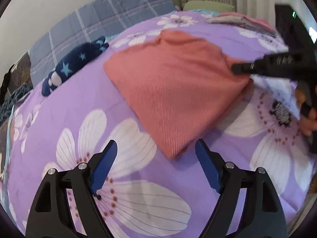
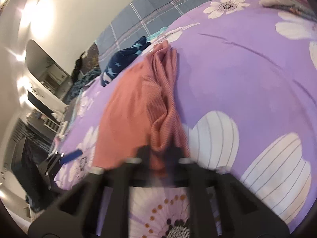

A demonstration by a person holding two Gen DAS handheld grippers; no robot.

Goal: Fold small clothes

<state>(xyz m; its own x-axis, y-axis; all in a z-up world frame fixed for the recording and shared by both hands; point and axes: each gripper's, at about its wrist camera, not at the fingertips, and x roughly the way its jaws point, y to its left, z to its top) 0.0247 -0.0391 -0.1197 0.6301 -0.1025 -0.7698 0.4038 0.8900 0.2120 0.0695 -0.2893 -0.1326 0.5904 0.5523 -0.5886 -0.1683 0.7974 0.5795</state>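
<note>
Folding partly done: pink garment [image 1: 178, 91] lies doubled on the bed [image 1: 79, 119], one corner pinched in the closed right tool [image 2: 158, 154], left tool [image 1: 156, 158] wide open, empty; further folds seemingly remain.

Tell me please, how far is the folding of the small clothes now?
Done: a pile of folded clothes lies at the far side of the purple bedspread. In hand: the pink garment is partly folded; the right tongs are shut on its edge, the left tongs are open and empty. Left: finishing this fold, then the dark star-print garment.
</note>
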